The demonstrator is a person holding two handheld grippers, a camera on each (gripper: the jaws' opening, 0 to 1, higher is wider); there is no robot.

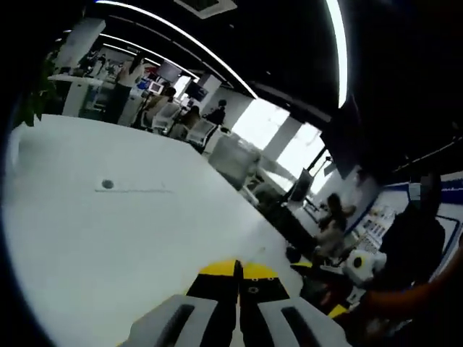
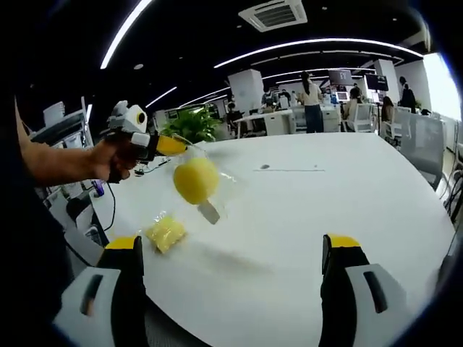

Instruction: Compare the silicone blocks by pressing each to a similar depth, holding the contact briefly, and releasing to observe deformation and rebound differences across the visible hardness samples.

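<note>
A round yellow silicone block hangs in a clear plastic bag above the white table. In the right gripper view a hand holds my left gripper at the left, shut on the bag's top edge. In its own view the left gripper has its yellow-tipped jaws pressed together over the table, with the bag out of sight. A second, flatter yellow block lies on the table near the front left edge. My right gripper is open and nothing sits between its jaws.
A small dark dot marks the table's middle. A green plant and office desks with people stand behind the table. Chairs line the right side. The right gripper's body and a person's arm show in the left gripper view.
</note>
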